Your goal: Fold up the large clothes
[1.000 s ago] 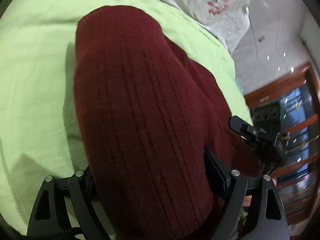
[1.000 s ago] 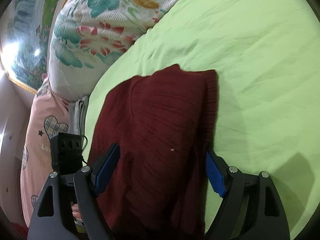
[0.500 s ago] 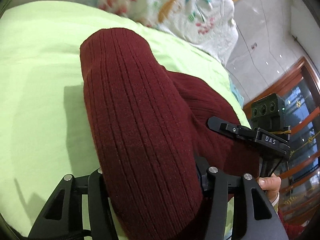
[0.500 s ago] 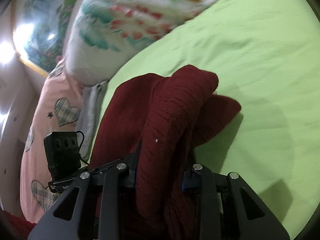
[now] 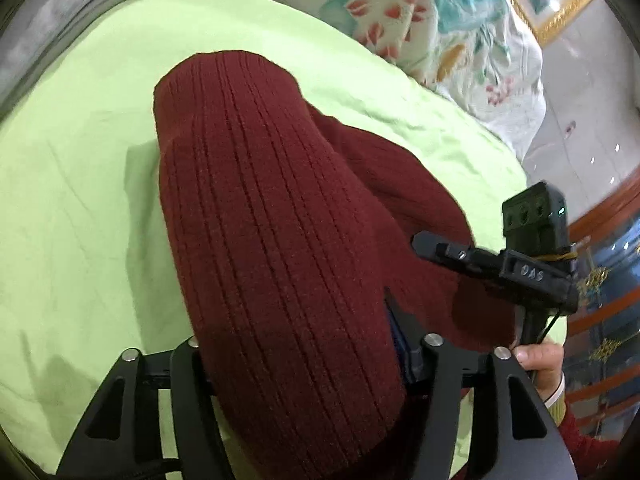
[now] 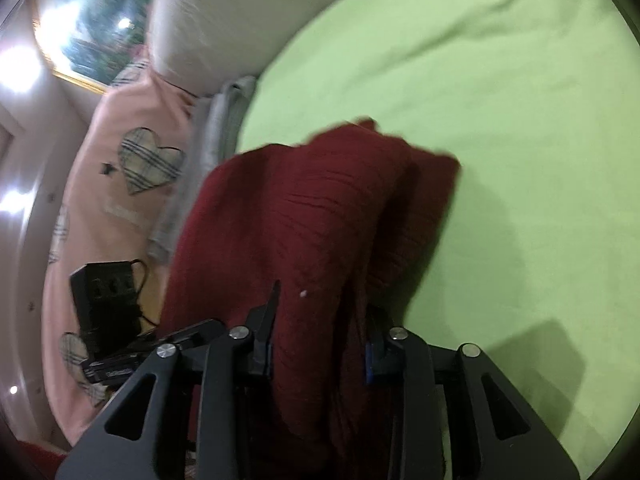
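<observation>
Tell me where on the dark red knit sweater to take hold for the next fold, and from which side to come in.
Grip the dark red knit sweater at its near edge, coming in low from the near side of the green sheet, probably best. The ribbed bulk bunches there between the fingers of the left gripper and right gripper, whose jaws are opening; the far end drapes loose.

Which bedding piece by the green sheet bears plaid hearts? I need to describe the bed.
The pink pillow at the bed's edge; the white quilt beside it carries a teal floral print instead.
</observation>
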